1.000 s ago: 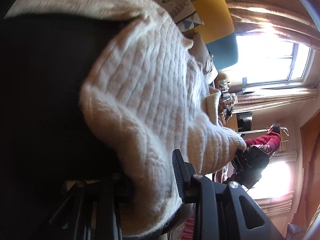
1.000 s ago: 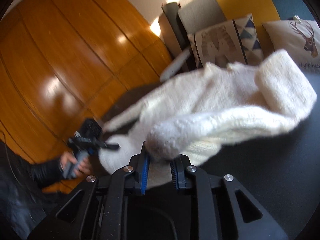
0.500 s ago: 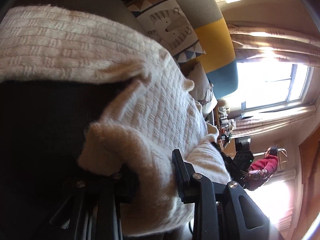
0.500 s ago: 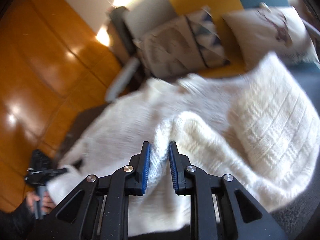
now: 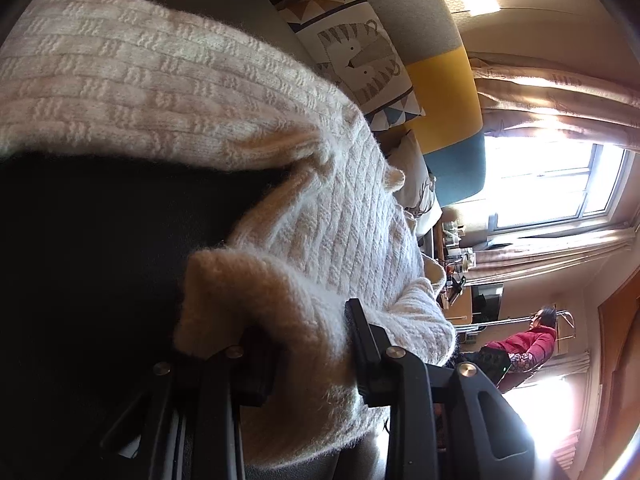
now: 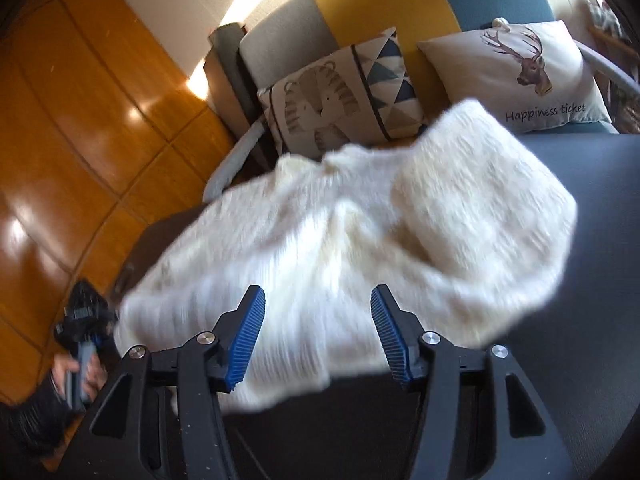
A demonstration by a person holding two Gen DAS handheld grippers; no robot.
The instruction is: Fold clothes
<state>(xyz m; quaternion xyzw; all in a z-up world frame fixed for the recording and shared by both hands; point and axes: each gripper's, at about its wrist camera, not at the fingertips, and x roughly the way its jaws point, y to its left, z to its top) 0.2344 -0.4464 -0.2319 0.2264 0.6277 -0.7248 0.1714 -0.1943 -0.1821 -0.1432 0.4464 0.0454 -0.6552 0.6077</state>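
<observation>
The deer cushion (image 6: 516, 76) reads "Happiness ticket".

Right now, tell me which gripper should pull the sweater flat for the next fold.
Left. The left gripper is clamped on a thick bunch of the white sweater, so it can tug at once. The right gripper is opening, its blue pads clear of the knit, and would have to re-grasp.
</observation>
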